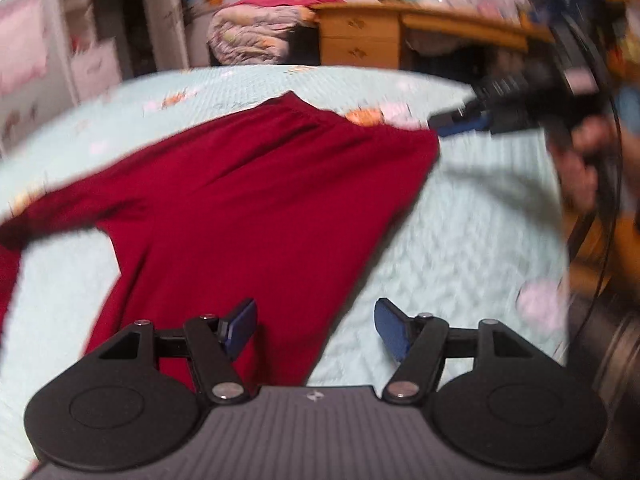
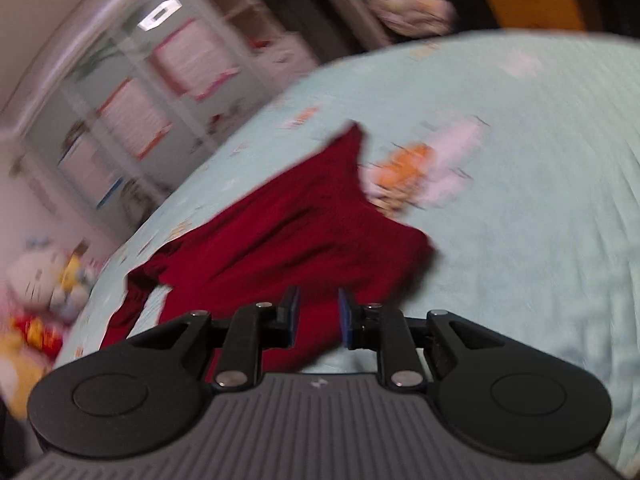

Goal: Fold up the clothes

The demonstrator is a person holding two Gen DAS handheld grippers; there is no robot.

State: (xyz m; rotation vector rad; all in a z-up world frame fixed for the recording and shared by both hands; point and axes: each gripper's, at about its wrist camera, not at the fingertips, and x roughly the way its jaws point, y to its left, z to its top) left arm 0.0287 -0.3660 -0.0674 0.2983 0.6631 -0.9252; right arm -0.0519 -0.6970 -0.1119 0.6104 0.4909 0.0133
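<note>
A dark red garment (image 1: pixel 256 200), which looks like trousers, lies spread on a pale blue bedspread (image 1: pixel 460 240), its gathered waist toward the far side. My left gripper (image 1: pixel 316 326) hovers open over the garment's near edge with nothing between its blue pads. Held by a hand (image 1: pixel 580 168), my right gripper (image 1: pixel 460 122) is at the garment's far right corner. In the right wrist view the right gripper (image 2: pixel 319 314) has its jaws partly apart, and the red garment (image 2: pixel 304 232) shows through the gap and stretches ahead. Both views are blurred by motion.
A rolled quilt (image 1: pixel 252 36) and a wooden desk (image 1: pixel 360 40) stand beyond the bed's far edge. White shelves (image 2: pixel 120 112) and plush toys (image 2: pixel 40 280) are off the bed's left side. Cartoon prints (image 2: pixel 404 176) dot the bedspread (image 2: pixel 520 200).
</note>
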